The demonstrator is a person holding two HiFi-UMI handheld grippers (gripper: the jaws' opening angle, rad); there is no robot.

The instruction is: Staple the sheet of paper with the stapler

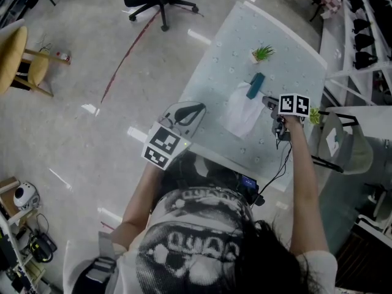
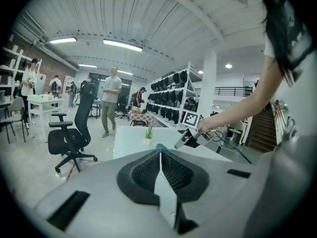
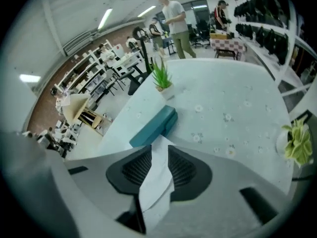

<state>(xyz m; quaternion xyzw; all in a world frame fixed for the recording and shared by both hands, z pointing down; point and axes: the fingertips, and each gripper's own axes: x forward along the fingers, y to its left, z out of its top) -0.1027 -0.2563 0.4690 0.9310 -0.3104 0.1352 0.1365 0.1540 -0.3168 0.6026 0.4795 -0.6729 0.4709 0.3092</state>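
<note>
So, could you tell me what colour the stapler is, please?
The stapler is teal, clearest in the right gripper view.

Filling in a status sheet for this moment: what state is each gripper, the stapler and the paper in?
left gripper: shut, away from the sheet.
right gripper: open, above the sheet, gripping nothing.
stapler: closed, lying at the sheet's edge.
sheet of paper: lying on the table, one end by the stapler.
</note>
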